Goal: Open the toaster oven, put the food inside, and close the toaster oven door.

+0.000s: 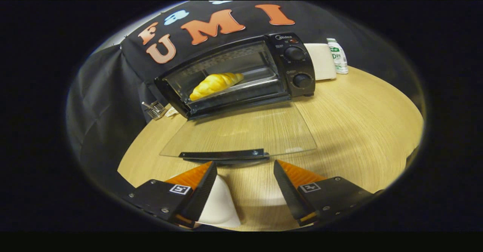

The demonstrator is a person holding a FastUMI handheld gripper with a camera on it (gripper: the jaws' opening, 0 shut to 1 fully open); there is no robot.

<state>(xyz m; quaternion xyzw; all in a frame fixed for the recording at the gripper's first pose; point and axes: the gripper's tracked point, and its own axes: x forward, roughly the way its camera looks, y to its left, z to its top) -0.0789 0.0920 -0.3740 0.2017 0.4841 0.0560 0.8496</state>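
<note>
The gripper (pixel 245 167) hangs low over the desk (pixel 358 131) with its fingers spread wide and holding nothing; a white plate (pixel 220 206) lies on the desk under and between them, bare as far as can be seen; just ahead of the fingertips sits the dark handle (pixel 224 154) of the glass door (pixel 241 131), which is folded fully down and lies flat toward the near edge of the desk; beyond it the toaster oven (pixel 241 71) stands near the far edge, and the croissant (pixel 216 85) rests on the rack inside, toward the left of the cavity. The food looks placed, so the step in hand is most likely the closing. To do it well, I would bring the fingertips under or around the handle bar near its middle, not at one end, so the door lifts evenly on its hinge; swing up in an arc rather than push straight forward, lest the light oven slide back; see it shut flush. A basket (pixel 154 109) sits at the far left, a bottle (pixel 337 56) at the far right.
</note>
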